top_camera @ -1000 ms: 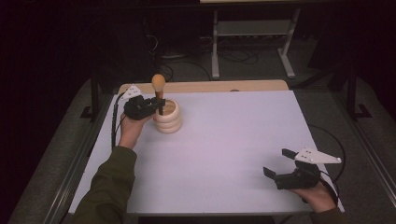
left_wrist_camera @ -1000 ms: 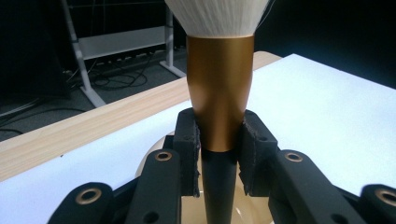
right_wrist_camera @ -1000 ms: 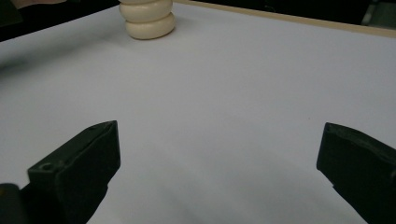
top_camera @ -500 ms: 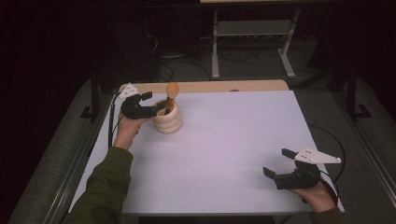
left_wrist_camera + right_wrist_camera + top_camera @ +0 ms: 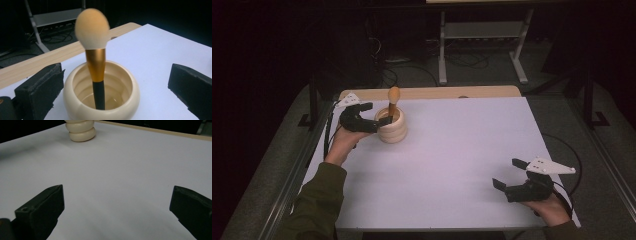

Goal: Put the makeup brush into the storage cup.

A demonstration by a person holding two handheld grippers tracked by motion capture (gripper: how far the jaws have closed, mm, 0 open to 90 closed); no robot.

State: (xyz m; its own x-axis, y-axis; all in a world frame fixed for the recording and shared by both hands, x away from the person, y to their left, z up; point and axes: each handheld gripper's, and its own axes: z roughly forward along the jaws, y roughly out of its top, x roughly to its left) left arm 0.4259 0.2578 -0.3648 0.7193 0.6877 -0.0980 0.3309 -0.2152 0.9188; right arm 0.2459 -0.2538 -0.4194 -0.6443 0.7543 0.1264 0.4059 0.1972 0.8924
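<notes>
The high view takes in the whole white bench [image 5: 452, 165] with its wooden far edge, and both hands at once. The left gripper [image 5: 377, 114] sits at the far left of the bench, the right gripper [image 5: 508, 174] near the front right corner, the two well apart. The left gripper view gives what that overview cannot: the inside of the cream ribbed pot [image 5: 101, 90], with the makeup brush [image 5: 96, 62] standing in it, black handle down, gold ferrule above the rim, pale bristle head slightly blurred at the top. The right gripper view looks across bare bench toward the pot [image 5: 80, 130] far off at its top edge; the brush is cut off there.

The left forearm, in an olive sleeve [image 5: 314, 200], reaches forward along the bench's left side, the hand holding the gripper level and pointed right at the pot. The right hand [image 5: 552, 207] rests low at the front edge, its gripper pointed left and away.

The left fingers [image 5: 40, 87] have just been opening and now stand wide, one on either side of the pot, pressing on nothing. The brush stands between them but clear of both, leaning lightly in the pot. The right fingers [image 5: 42, 207] are spread wide too, with only bench between them.
</notes>
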